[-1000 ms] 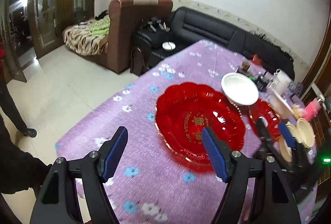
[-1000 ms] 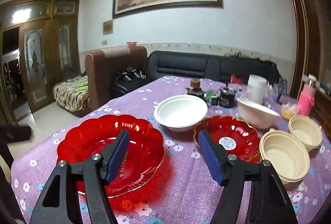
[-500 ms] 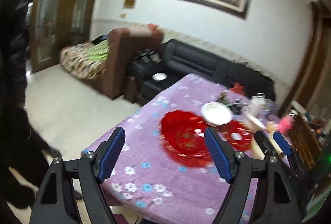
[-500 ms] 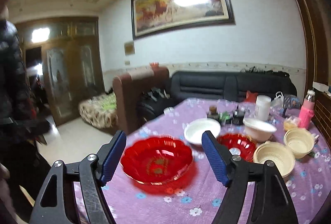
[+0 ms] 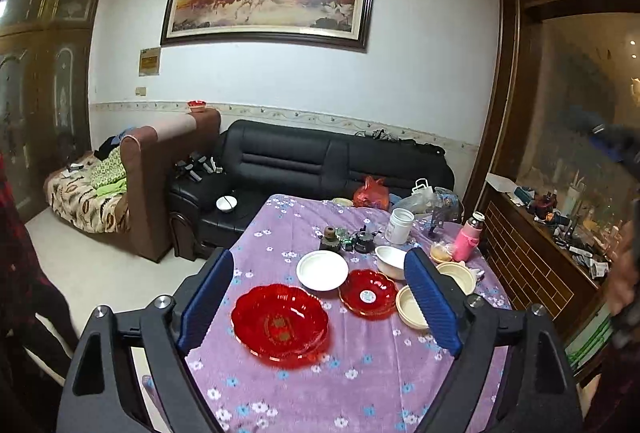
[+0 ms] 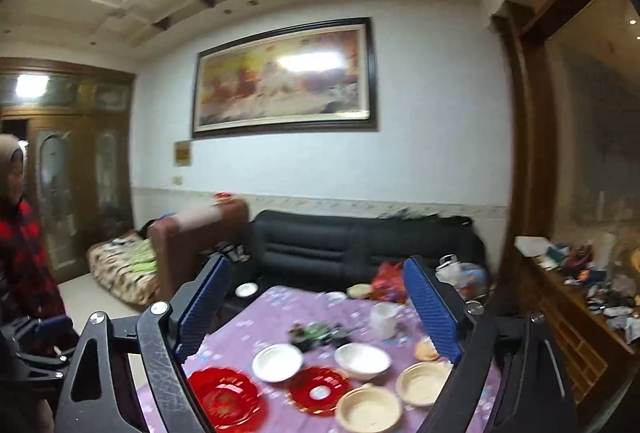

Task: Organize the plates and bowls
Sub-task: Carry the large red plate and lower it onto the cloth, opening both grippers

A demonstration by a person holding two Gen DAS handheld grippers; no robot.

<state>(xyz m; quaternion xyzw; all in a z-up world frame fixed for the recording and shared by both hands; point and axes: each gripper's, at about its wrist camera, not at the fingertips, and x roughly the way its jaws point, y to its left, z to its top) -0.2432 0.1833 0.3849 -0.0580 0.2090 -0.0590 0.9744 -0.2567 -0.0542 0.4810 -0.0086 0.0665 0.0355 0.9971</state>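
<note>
A large red plate (image 5: 280, 325) lies near the front of the purple table (image 5: 352, 385). Behind it are a white plate (image 5: 322, 270), a small red plate (image 5: 368, 297), a white bowl (image 5: 392, 261) and two cream bowls (image 5: 410, 307). My left gripper (image 5: 318, 301) is open and empty, held high and back from the table. My right gripper (image 6: 316, 307) is open and empty, also raised well above the table. The right wrist view shows the large red plate (image 6: 224, 397), white plate (image 6: 277, 361), small red plate (image 6: 319, 389), white bowl (image 6: 362, 360) and cream bowls (image 6: 368, 409).
A white jar (image 5: 400, 231), a pink bottle (image 5: 468, 243), small tea things (image 5: 348, 237) and bags (image 5: 372, 191) crowd the table's far end. A black sofa (image 5: 320, 161) stands behind, a wooden counter (image 5: 540, 257) at the right. A person in red (image 6: 20, 253) stands at the left.
Both grippers have pulled up and back from the table, so the dishes look much smaller and lower. The jaws stay open. No dish has moved.
</note>
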